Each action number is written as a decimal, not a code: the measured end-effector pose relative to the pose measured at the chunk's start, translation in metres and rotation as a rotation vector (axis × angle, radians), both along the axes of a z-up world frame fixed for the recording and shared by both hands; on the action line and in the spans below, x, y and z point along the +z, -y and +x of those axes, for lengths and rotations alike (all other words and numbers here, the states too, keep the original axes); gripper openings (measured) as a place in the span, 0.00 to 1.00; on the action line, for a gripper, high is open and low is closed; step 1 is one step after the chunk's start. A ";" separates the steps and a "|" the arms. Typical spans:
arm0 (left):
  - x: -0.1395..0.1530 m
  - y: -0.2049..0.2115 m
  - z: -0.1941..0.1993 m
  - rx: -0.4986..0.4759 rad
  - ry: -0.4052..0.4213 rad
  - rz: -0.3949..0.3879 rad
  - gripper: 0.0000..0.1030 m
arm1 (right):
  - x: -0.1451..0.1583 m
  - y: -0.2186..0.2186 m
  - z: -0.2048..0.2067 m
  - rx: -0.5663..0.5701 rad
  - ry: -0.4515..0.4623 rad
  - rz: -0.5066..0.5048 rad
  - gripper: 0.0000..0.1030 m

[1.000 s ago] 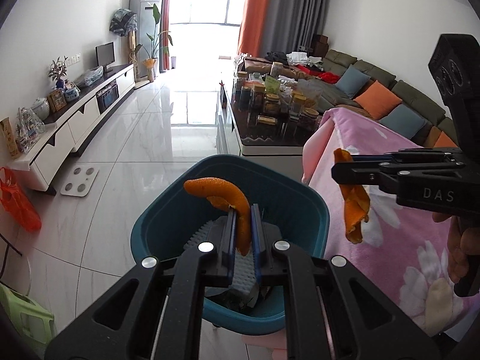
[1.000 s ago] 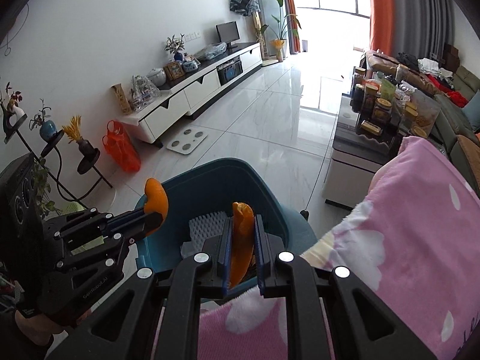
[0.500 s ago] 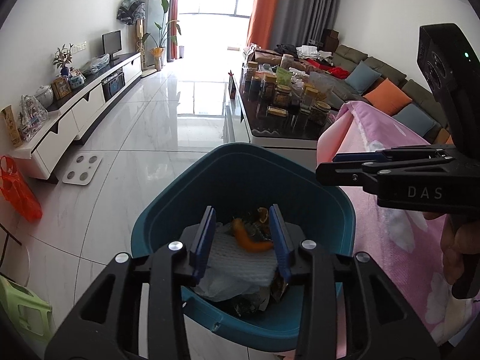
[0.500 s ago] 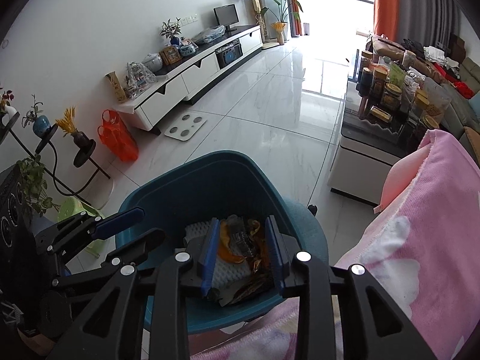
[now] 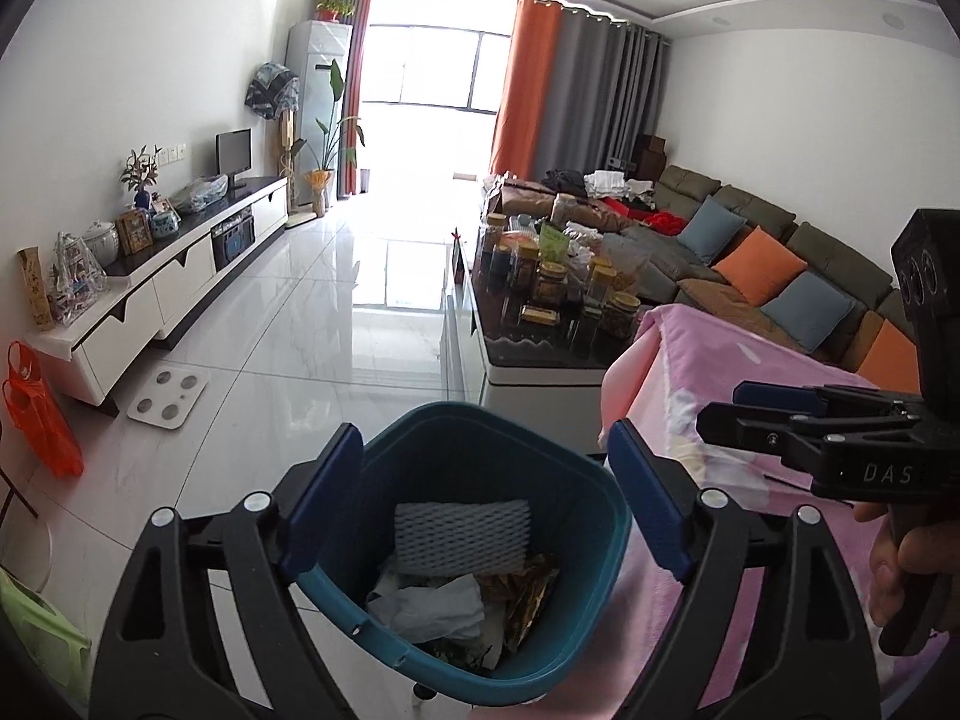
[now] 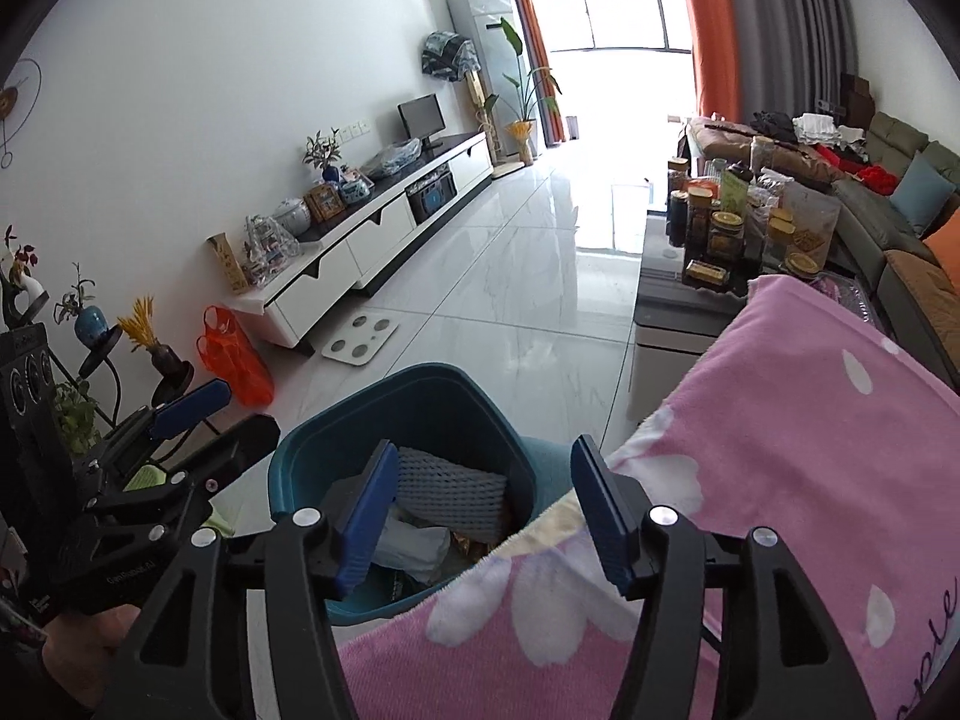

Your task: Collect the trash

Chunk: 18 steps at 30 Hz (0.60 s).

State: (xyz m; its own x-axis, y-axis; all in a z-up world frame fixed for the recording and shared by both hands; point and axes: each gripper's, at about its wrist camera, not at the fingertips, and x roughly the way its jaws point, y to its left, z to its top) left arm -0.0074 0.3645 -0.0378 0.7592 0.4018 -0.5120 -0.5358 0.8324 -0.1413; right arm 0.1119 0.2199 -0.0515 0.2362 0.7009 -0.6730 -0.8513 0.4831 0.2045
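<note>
While both grippers gape empty, the teal bin [image 5: 606, 546] holds white foam netting [image 5: 462, 534], seemingly wrappers.

Each black tool [image 5: 489, 507] has blue finger pads [image 5: 645, 507], silver screws and white "DAS" lettering.

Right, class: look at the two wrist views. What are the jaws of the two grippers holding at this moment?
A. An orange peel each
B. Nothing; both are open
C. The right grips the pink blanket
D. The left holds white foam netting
B: the left gripper and the right gripper both stand with jaws spread wide and empty above the teal bin.
</note>
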 end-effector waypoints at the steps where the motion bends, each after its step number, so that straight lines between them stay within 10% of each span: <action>1: 0.006 0.006 0.000 -0.007 0.017 0.012 0.87 | 0.003 0.007 0.001 -0.018 0.011 0.006 0.64; 18: 0.039 0.152 0.046 -0.278 0.079 0.066 0.94 | 0.024 0.181 0.002 -0.397 0.154 0.073 0.93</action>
